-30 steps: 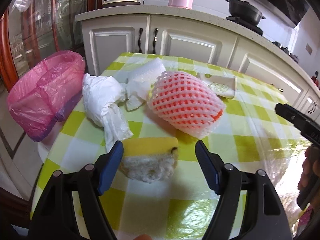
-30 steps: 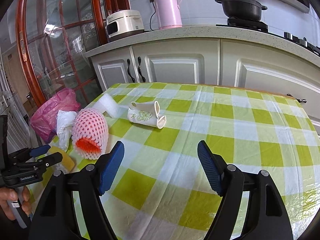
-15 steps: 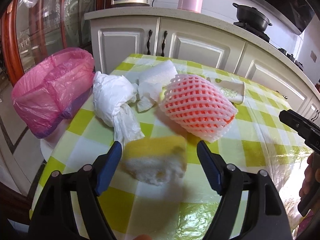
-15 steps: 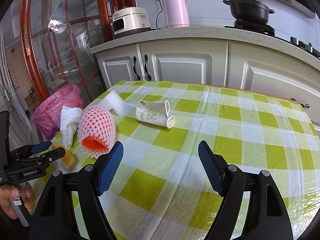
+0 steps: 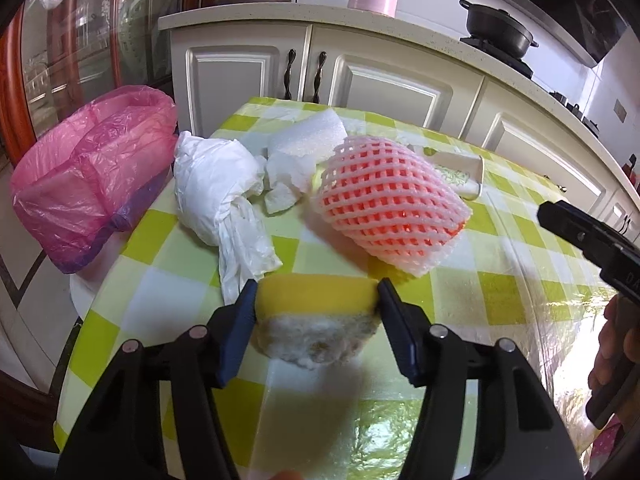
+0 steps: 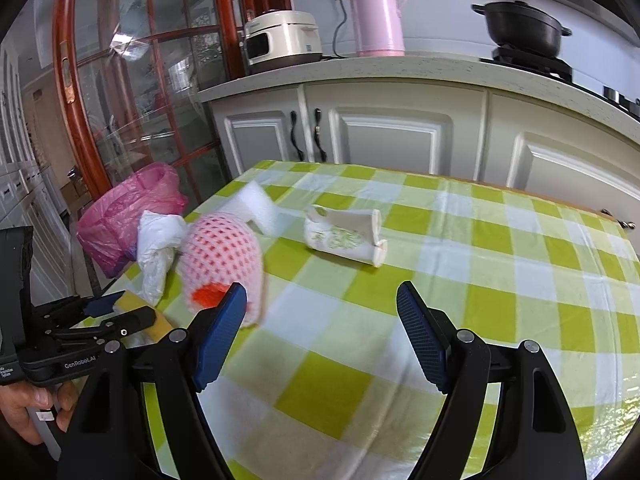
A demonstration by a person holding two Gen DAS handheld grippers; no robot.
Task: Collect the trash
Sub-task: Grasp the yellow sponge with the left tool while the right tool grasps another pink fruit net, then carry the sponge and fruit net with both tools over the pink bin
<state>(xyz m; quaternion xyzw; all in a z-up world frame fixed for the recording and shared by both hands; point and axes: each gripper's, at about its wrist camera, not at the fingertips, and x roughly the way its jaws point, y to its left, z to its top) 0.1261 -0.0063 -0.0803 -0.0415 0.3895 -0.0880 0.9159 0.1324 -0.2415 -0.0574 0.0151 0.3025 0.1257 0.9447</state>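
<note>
My left gripper (image 5: 316, 300) is shut on a worn yellow sponge (image 5: 316, 316) at the near left corner of the checked table (image 5: 500, 292); it also shows in the right wrist view (image 6: 116, 314). Behind it lie a pink foam fruit net (image 5: 384, 210), a crumpled white plastic bag (image 5: 220, 192), white foam sheet (image 5: 308, 144) and a torn paper cup (image 6: 344, 236). A pink-lined trash bin (image 5: 88, 176) stands off the table's left edge. My right gripper (image 6: 322, 328) is open and empty over the table's middle.
White kitchen cabinets (image 6: 392, 140) run behind the table, with a rice cooker (image 6: 284, 36), pink thermos (image 6: 376, 12) and black pot (image 6: 520, 24) on the counter. A red-framed glass door (image 6: 120, 80) is at left.
My left gripper has moved forward around the sponge and closed on it. My right gripper has shifted slightly left and stayed open.
</note>
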